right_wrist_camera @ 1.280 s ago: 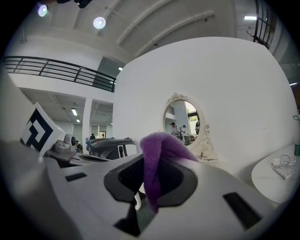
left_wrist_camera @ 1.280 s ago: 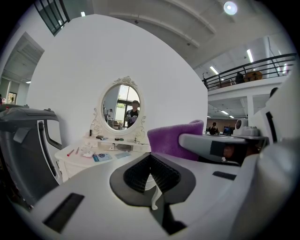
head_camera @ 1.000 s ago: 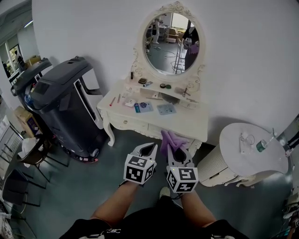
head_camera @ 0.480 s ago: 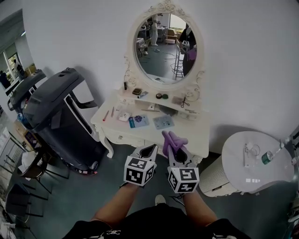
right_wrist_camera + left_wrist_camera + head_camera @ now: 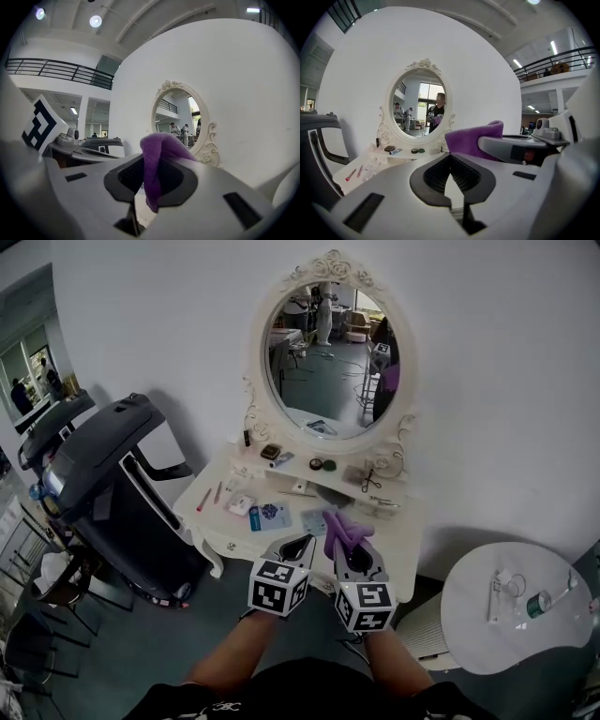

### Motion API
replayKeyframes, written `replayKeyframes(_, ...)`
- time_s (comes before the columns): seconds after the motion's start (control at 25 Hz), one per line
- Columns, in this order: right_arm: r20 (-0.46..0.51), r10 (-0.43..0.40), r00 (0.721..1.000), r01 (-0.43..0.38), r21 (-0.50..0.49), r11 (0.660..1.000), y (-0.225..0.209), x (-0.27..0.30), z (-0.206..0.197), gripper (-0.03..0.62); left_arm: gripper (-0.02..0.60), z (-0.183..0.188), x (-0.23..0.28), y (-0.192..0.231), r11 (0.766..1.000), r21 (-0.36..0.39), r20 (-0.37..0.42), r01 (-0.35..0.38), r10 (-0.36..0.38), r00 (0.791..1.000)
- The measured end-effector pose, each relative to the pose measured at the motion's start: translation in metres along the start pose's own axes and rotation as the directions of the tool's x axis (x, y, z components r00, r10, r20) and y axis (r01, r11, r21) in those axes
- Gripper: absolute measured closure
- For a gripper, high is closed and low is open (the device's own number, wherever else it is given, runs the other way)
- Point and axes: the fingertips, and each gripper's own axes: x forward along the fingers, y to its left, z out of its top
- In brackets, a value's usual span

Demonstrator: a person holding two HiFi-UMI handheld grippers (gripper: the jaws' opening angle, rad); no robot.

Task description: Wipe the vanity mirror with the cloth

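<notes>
Right gripper (image 5: 349, 545): fingers clamped on the purple cloth (image 5: 344, 524), with the bunch sticking up so we can press it flat on glass. Left gripper (image 5: 302, 544): fingers closed, empty, parked alongside. Vanity mirror (image 5: 328, 362) sits well ahead, above the counter (image 5: 398, 514); no contact yet.

Your cloth (image 5: 343, 526) is plain purple against the dark grey ribbed pads of the white right gripper (image 5: 353, 547). The left gripper (image 5: 307, 538) is the same white and dark grey, and each bears a cube of black-and-white square markers. Far ahead, the vanity mirror (image 5: 328, 357) has a cream-white scrolled frame above a cream vanity table (image 5: 398, 521), with a dark grey machine (image 5: 103, 474) at the left.
</notes>
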Motion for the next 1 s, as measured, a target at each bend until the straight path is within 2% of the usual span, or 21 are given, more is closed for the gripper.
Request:
replayKeyframes(0.2,-0.007,0.033,0.999,-0.033,-0.002,0.999,-0.020,0.022,0.001,0.537,0.577,0.005,0.028,0.009,0.999,-0.020,-0.009,-0.028,0.028,1.000)
replayKeyframes(0.48,-0.025,0.039,0.999,-0.038,0.017,0.999,-0.034,0.044,-0.007,0.537,0.577,0.000,0.050,0.021,0.999,-0.024,-0.037,-0.037,0.036,0.999)
replayKeyframes(0.8,-0.028,-0.004,1.000,0.004,0.000,1.000,-0.042,0.093,-0.008,0.537,0.577,0.005,0.087,0.054,1.000,-0.020,-0.034,0.017,-0.017,0.999)
replayKeyframes(1.0,-0.016,-0.045,0.999,0.045,-0.027,0.999,-0.052,0.135,0.007,0.537,0.577,0.029,0.119,0.090,0.998,-0.005,-0.011,0.056,-0.056,0.998)
